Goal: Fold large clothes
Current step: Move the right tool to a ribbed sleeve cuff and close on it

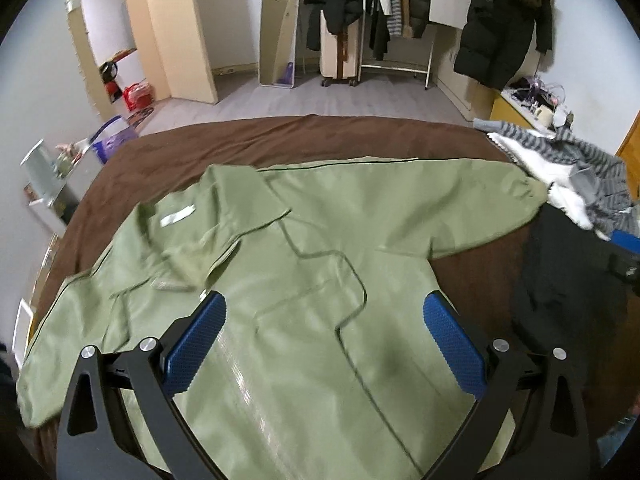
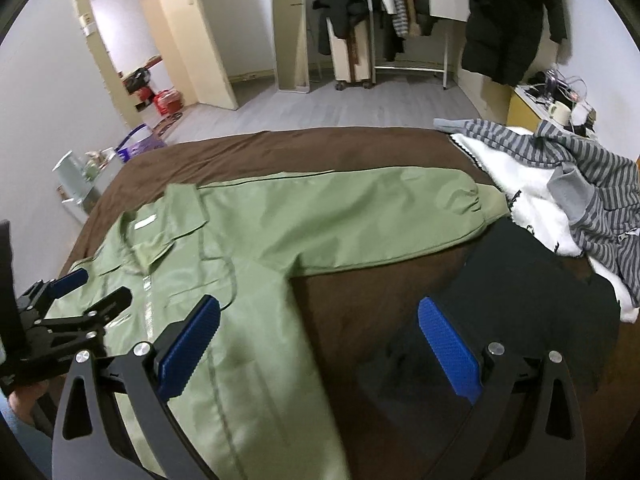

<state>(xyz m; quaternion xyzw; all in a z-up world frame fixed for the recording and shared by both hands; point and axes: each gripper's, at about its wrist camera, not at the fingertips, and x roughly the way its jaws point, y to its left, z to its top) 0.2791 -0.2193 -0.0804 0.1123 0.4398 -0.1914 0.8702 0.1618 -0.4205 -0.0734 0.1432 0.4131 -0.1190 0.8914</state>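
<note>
Hovering over the front of a green jacket (image 1: 320,264), the left hand-held gripper (image 1: 324,344) has its blue pads spread wide and grips nothing. The right hand-held gripper (image 2: 318,344) is likewise spread and empty, above the jacket's edge and a black garment (image 2: 520,300). The jacket lies flat, front up, on a bed with a brown cover (image 1: 304,136), its collar toward the left and one sleeve stretched out to the right. Past that sleeve's cuff sits a striped grey-and-white heap (image 2: 568,184). Farther off stand a suitcase (image 1: 340,52) and a clothes rack (image 1: 400,20).
</note>
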